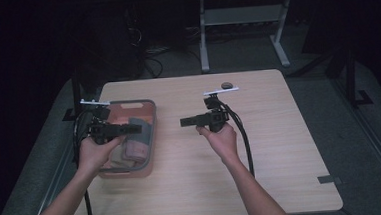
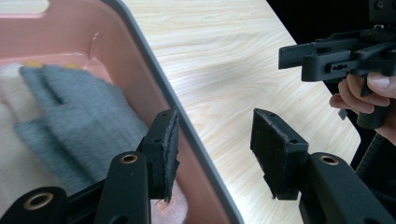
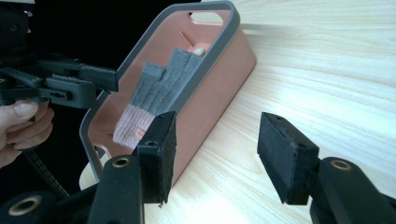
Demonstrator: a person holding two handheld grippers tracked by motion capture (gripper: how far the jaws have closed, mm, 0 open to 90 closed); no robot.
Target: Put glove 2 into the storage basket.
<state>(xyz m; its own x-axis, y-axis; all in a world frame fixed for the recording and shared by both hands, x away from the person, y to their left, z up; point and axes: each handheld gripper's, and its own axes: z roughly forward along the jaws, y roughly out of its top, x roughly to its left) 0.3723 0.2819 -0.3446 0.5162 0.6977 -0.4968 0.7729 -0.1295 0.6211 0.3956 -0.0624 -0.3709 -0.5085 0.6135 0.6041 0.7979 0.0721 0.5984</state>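
While the wooden table (image 1: 281,147) carries everything, your pink basket (image 1: 148,140) with its grey rim sits toward its left side, and a grey glove (image 3: 161,84) with a pink cuff lies inside it on some pale cloth (image 2: 14,140). Your left gripper (image 1: 129,128) hangs over the basket, jaws parted with nothing between them, one on each side of the basket's rim. Your right gripper (image 1: 185,122) hovers above bare table just beside the basket, pointing at it, jaws likewise apart and empty.
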